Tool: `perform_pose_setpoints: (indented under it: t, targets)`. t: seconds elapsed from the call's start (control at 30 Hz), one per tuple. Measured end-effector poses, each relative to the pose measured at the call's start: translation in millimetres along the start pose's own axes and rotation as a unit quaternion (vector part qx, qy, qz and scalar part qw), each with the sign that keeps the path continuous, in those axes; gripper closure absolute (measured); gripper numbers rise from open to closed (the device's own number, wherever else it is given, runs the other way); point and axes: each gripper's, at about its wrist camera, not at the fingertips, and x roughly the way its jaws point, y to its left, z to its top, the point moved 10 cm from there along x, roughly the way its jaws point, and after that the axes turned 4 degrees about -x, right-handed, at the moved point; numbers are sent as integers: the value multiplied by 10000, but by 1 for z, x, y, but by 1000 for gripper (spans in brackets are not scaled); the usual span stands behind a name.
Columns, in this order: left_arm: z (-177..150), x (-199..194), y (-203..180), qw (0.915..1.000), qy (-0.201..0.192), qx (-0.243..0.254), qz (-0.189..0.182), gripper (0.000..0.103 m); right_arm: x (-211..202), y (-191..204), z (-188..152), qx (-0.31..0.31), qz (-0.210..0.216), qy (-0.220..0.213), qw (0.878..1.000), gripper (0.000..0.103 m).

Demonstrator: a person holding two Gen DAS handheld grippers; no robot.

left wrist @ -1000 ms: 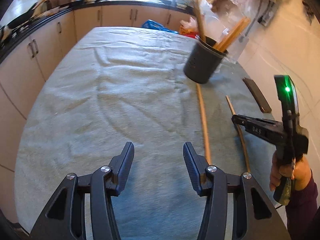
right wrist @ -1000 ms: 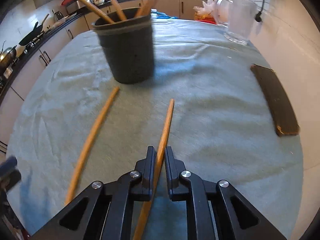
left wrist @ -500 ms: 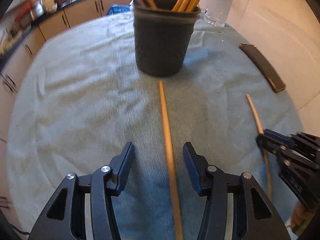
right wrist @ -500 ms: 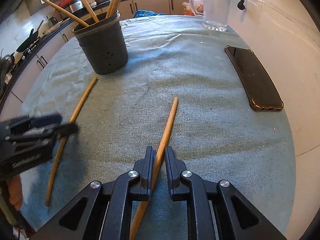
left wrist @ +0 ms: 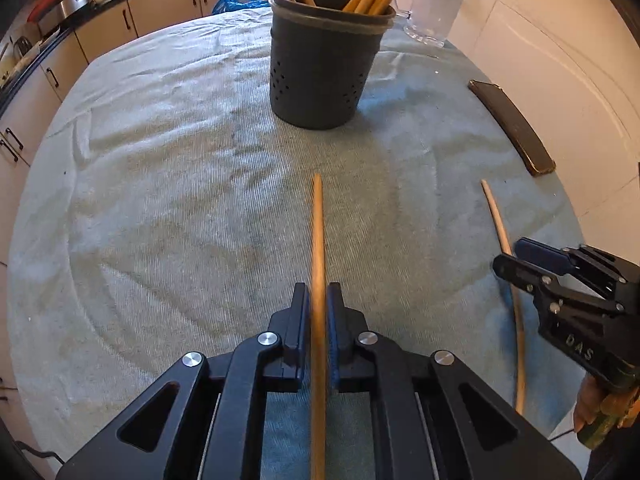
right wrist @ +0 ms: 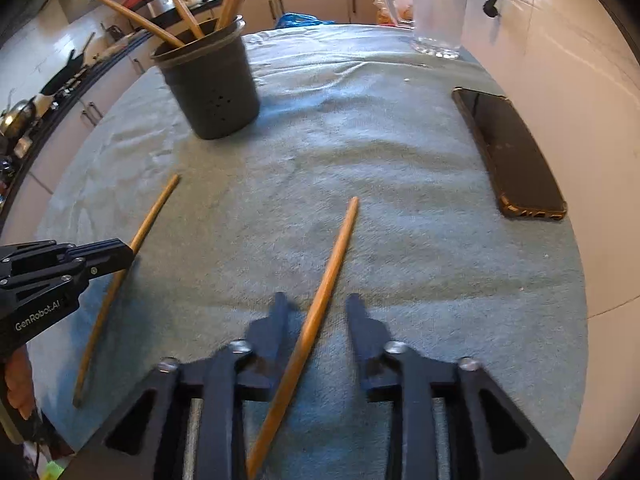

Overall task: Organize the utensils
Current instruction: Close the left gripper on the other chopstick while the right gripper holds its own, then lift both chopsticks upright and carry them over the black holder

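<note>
Two long wooden sticks lie on a grey-green cloth (left wrist: 160, 200) in front of a dark perforated utensil holder (left wrist: 324, 76) with several wooden sticks in it. My left gripper (left wrist: 318, 292) is shut on the left stick (left wrist: 317, 232), which points toward the holder. The right gripper (right wrist: 316, 304) has its jaws opening; the right stick (right wrist: 340, 240) runs between them and neither pad presses on it. In the left wrist view the right gripper (left wrist: 508, 258) shows at the right edge over that right stick (left wrist: 496, 216). The left gripper (right wrist: 120, 256) also appears in the right wrist view.
A dark phone (right wrist: 508, 152) lies on the cloth at the right, near the wall. A glass jug (right wrist: 440, 12) stands at the back right. Kitchen cabinets and a counter with pans (right wrist: 60, 80) run along the left and the back. A hand (left wrist: 592, 404) holds the right gripper.
My left gripper swung over to the left stick, straddled it and shut on it. The right gripper, shut on the right stick before, has spread its jaws off it.
</note>
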Motion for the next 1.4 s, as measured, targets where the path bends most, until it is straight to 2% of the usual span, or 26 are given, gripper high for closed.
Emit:
perform_pose_setpoints:
  t: [0.17,0.3,0.37,0.4,0.47,0.53,0.63,0.87,1.17,1.4]
  targets:
    - [6,9,-5,10000,-11,47,53,93,8,-2,10,-68,-156,163,9997,64]
    - [6,9,-12,9999,-101,140,2,80,14,0,19,-194,-354,128,9991,66]
    - [7,11,-16,9994,-162,273,144,80,15,3,24,-254,-378,0,9990,92]
    - [7,11,-18,9989,-194,374,221,95,15,4,25,-270,-423,-33,9987,93]
    - [7,10,-20,9988,-215,384,192,97,15,5,27,-214,-388,-85,9990,96]
    - [8,2,-16,9988,-334,265,231,97,13,4,28,-89,-231,-136,9996,96]
    - [11,-17,-11,9975,-600,223,299,97,0,1,31,-37,-241,-327,9992,96]
    - [15,-70,-14,9907,-1265,311,385,97,-51,6,42,-48,-203,-982,9949,96]
    - [13,-108,-19,9840,-1691,395,396,97,-111,22,44,-107,-152,-1604,9869,96]
    - [2,-143,-19,9786,-2025,298,226,97,-147,32,38,-206,-163,-1921,9810,96]
